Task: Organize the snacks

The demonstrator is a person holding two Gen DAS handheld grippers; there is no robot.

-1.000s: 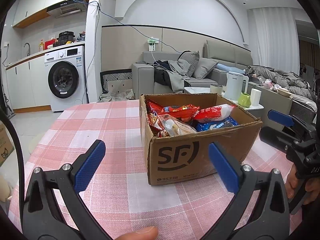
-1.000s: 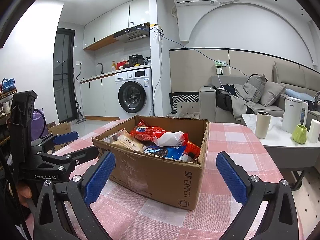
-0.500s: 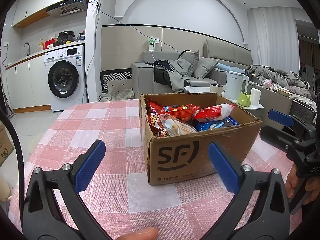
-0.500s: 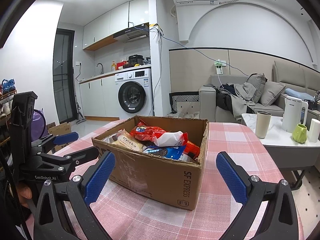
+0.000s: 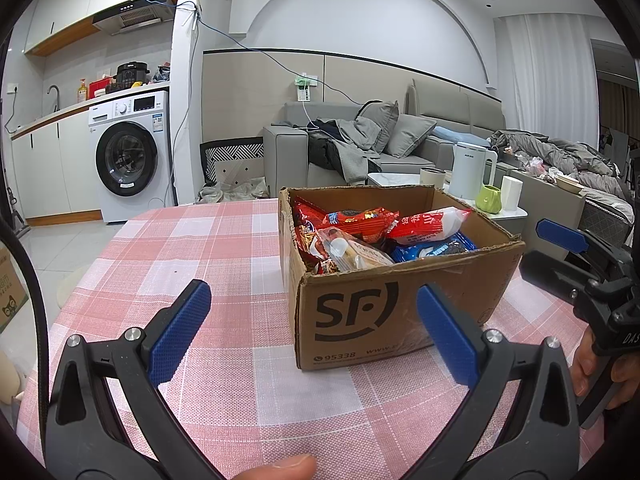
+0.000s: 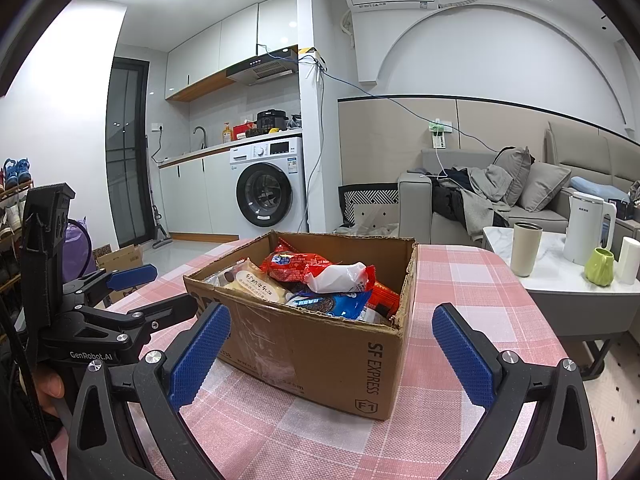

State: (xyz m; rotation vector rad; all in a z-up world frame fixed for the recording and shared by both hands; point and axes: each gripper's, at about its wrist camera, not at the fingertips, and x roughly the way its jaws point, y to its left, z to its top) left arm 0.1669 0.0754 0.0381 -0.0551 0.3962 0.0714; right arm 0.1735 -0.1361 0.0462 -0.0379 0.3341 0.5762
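Observation:
An open cardboard SF box (image 5: 400, 304) stands on the pink checked tablecloth (image 5: 200, 248), filled with snack packets: red bags (image 5: 360, 220), a white and red bag (image 5: 428, 222), a blue cookie pack (image 5: 432, 248). The box also shows in the right wrist view (image 6: 320, 344). My left gripper (image 5: 312, 320) is open and empty, just in front of the box's left corner. My right gripper (image 6: 328, 344) is open and empty, in front of the box's right side; it also appears at the right edge of the left wrist view (image 5: 580, 256).
A low white side table (image 6: 560, 276) right of the box carries a kettle (image 6: 584, 228), a beige tumbler (image 6: 526, 248) and a green cup (image 6: 599, 268). A grey sofa (image 5: 360, 152) and a washing machine (image 5: 128, 156) stand behind the table.

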